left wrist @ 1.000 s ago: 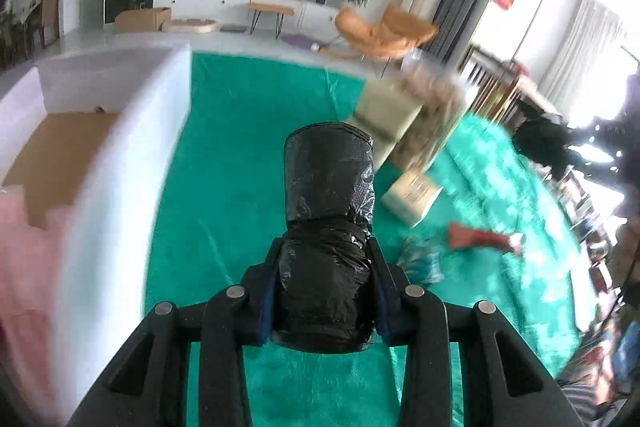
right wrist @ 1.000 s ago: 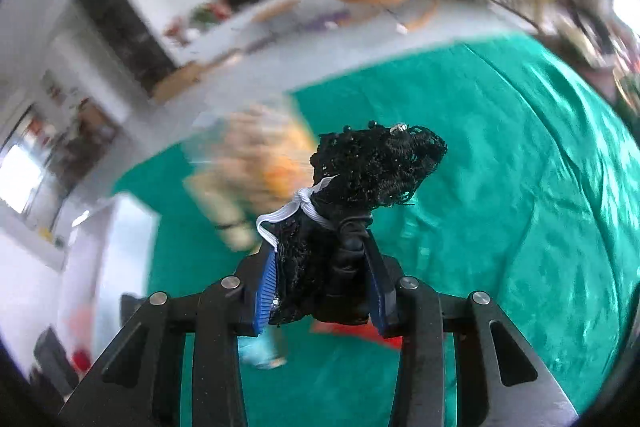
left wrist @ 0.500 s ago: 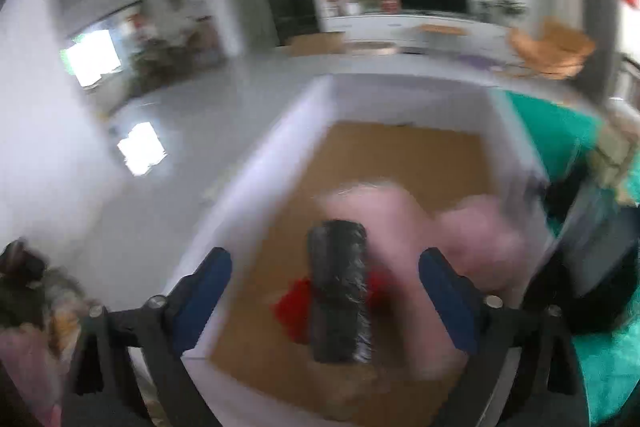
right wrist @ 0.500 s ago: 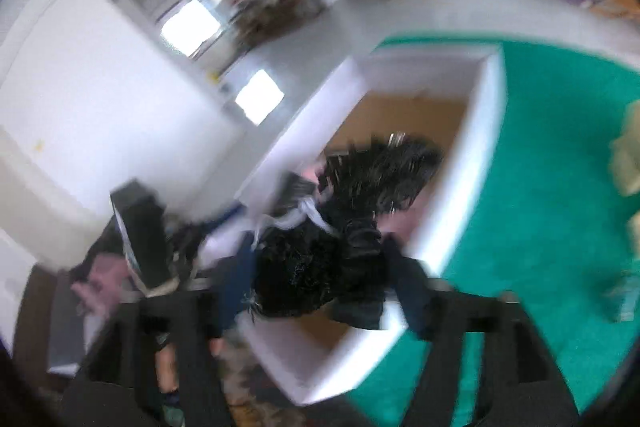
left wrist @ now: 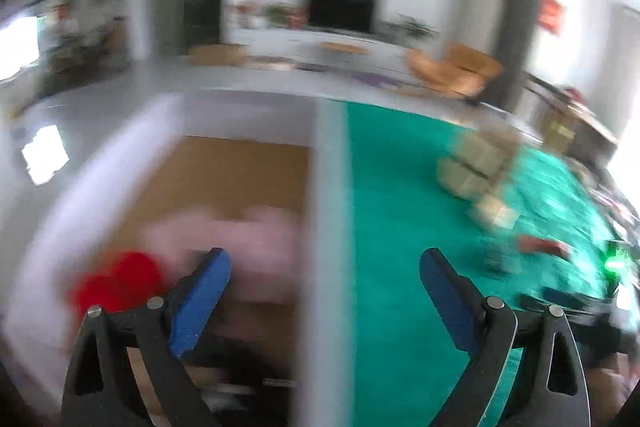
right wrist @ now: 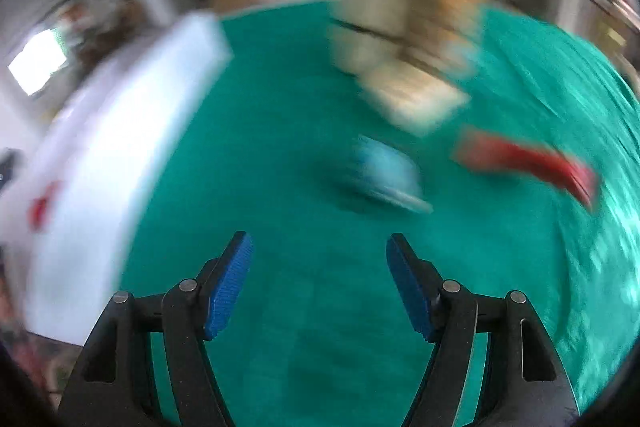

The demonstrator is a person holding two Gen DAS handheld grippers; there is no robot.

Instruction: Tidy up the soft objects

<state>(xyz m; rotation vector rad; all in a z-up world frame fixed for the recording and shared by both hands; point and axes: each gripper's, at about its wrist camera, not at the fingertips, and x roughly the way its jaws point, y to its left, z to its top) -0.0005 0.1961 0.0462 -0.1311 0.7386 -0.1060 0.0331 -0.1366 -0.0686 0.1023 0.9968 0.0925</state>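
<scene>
The green cloth (right wrist: 280,163) covers the surface. At its left edge stands the white box (left wrist: 324,211) with a brown cardboard floor; a pink soft item (left wrist: 248,239) and a red soft item (left wrist: 120,279) lie inside, both blurred. On the cloth lie a beige stack (right wrist: 400,67), a red cloth piece (right wrist: 528,163) and a light-blue item (right wrist: 388,175). Left hand-held gripper (left wrist: 324,275): jaws spread wide, empty, straddling the box wall. Right hand-held gripper (right wrist: 320,267): jaws spread, empty, above the cloth.

A: What do you see in the white box (left wrist: 320,187)?
B: Blurred pink item (left wrist: 240,239) and red item (left wrist: 120,279).
A: On the green cloth (right wrist: 280,147)?
B: Light-blue item (right wrist: 386,173), red strip (right wrist: 524,163), lying apart.
</scene>
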